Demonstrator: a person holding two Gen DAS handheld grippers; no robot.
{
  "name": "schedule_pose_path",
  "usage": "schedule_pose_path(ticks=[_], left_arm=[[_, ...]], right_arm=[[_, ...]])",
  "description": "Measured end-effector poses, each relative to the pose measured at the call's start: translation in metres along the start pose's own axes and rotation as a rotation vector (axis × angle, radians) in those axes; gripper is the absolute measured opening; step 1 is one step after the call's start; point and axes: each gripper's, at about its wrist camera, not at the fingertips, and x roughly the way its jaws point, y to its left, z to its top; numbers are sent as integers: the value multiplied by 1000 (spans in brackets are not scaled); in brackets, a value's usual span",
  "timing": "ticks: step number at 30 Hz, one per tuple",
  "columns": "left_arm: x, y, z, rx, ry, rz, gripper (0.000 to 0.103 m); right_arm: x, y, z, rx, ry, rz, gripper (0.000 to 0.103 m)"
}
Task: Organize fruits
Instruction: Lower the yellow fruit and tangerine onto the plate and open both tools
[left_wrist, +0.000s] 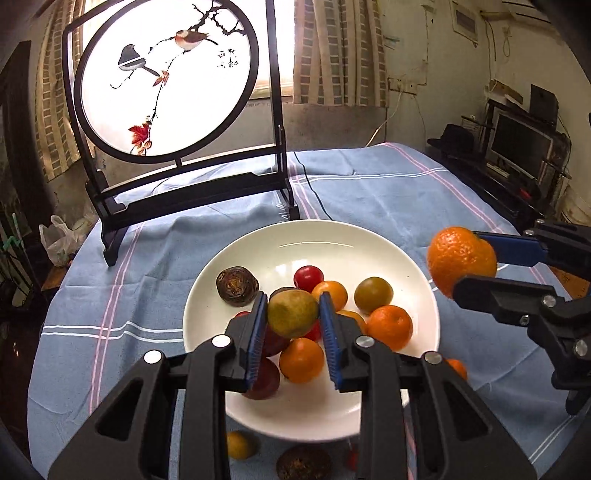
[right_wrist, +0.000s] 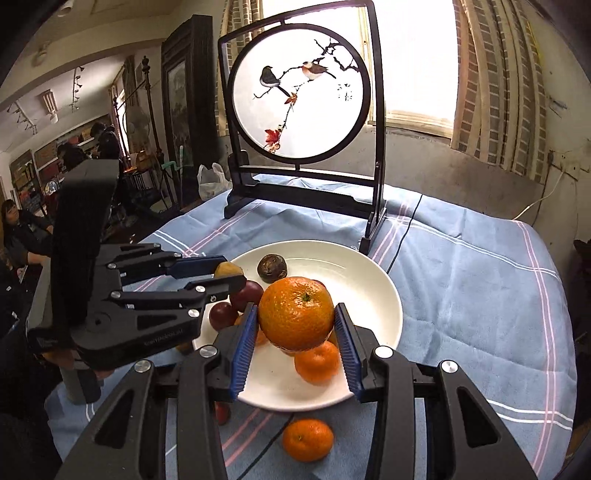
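A white plate (left_wrist: 288, 240) on the blue cloth holds several small fruits: oranges, red ones, a greenish one and a dark brown one (left_wrist: 237, 285). My left gripper (left_wrist: 293, 314) is shut on a yellow-green fruit (left_wrist: 291, 313) and holds it above the plate. It also shows in the right wrist view (right_wrist: 231, 276), over the plate's left edge. My right gripper (right_wrist: 295, 314) is shut on a large orange (right_wrist: 295, 312) above the plate (right_wrist: 373, 291). In the left wrist view the orange (left_wrist: 460, 258) is right of the plate.
A round bird-painting screen (left_wrist: 166, 77) on a black stand is at the table's back. Loose fruits lie on the cloth near the plate's front: an orange (right_wrist: 307, 439), a yellow one (left_wrist: 240, 445), a brown one (left_wrist: 303, 463). A black cable (left_wrist: 314, 192) crosses the cloth.
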Motion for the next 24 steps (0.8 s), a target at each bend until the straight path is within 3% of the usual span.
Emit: schedule_pose_path(ticks=[10,24], left_arm=[[31,8,0,-3,25,51,28],[45,8,3,8,40,87,30]], right_arm=[[49,-7,11,56,40,-10,42],[76,-15,20,90,80,-39,44]])
